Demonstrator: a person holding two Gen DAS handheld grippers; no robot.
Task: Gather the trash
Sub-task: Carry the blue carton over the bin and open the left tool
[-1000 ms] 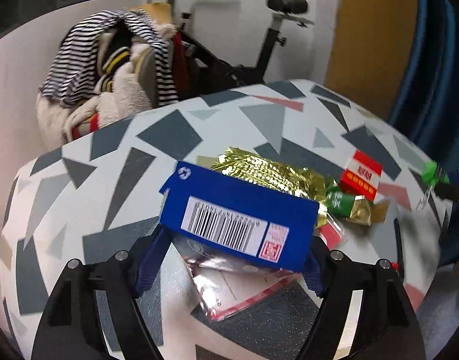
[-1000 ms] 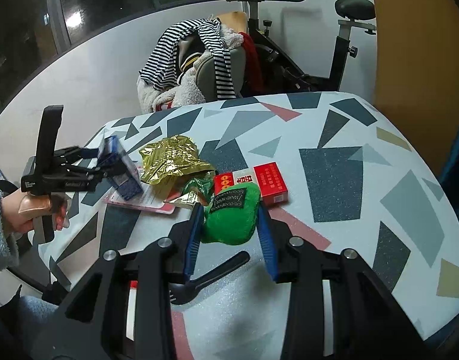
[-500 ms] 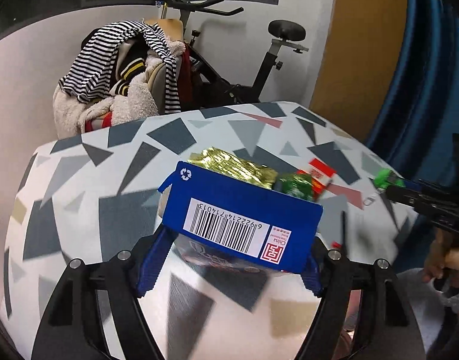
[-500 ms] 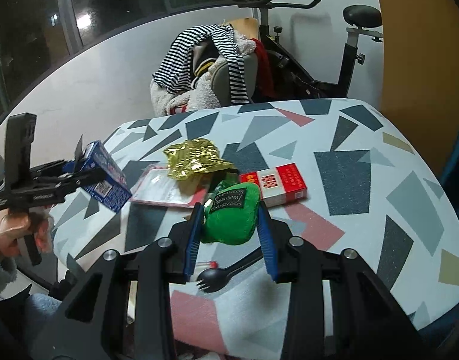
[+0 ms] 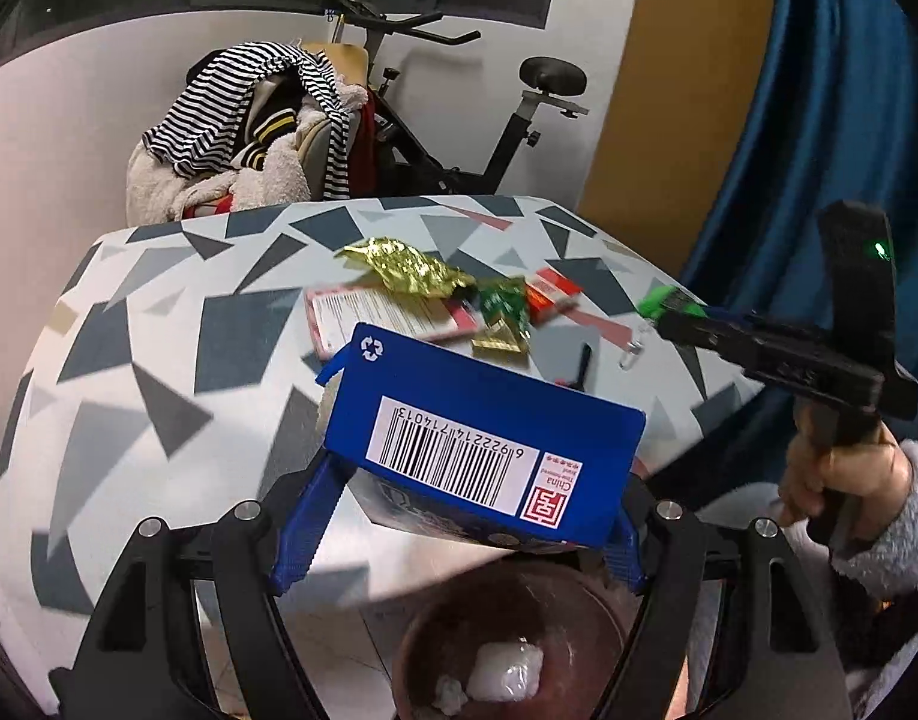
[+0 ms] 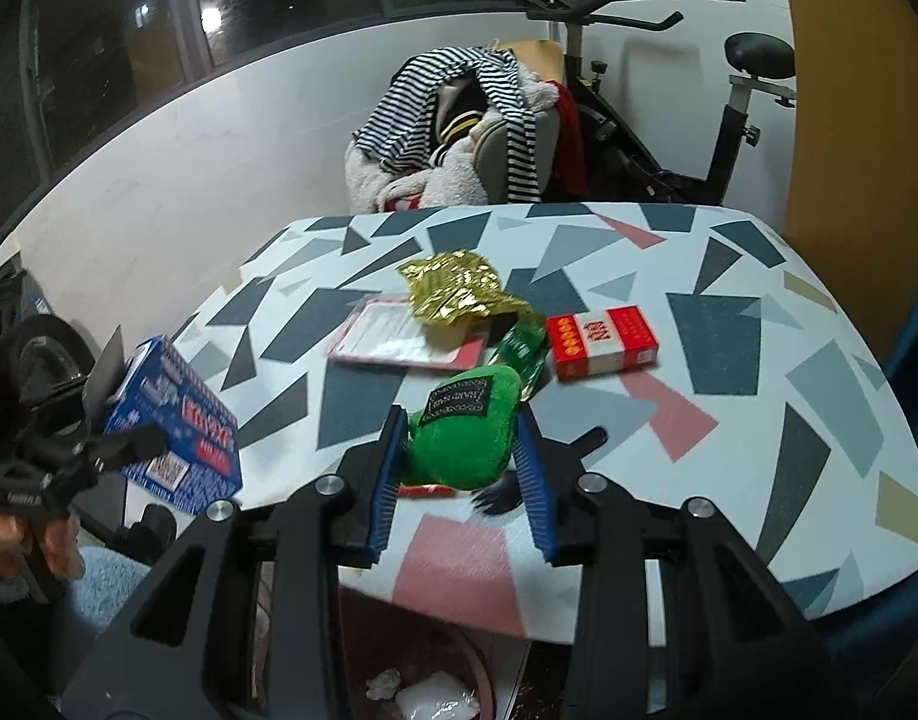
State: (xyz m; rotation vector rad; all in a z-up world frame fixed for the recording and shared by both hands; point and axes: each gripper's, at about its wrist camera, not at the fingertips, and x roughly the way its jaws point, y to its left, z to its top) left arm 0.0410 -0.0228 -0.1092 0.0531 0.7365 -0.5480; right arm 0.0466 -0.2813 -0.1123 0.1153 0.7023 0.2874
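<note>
My left gripper (image 5: 459, 534) is shut on a blue box with a barcode (image 5: 483, 438) and holds it off the table's near edge, above a brown bin (image 5: 513, 642) with white scraps inside. The same blue box (image 6: 177, 426) shows at the left of the right wrist view. A green plush item with a black label (image 6: 465, 432) is clamped in my right gripper (image 6: 459, 462) over the near table edge. On the patterned table (image 6: 759, 330) lie a gold wrapper (image 6: 453, 291), a green wrapper (image 6: 522, 348), a red box (image 6: 603, 339), a pink-edged packet (image 6: 399, 339) and a black fork (image 6: 543, 468).
A chair piled with striped and fleecy clothes (image 5: 249, 138) stands behind the table, beside an exercise bike (image 5: 489, 114). A blue curtain (image 5: 831, 120) hangs at the right. The person's hand in a grey sleeve (image 5: 849, 480) holds the right gripper's handle. The bin (image 6: 423, 690) sits on the floor below.
Both grippers have drawn back from the table with their loads. The blue box has left the tabletop and now hangs past the near edge over the bin, which has come into view.
</note>
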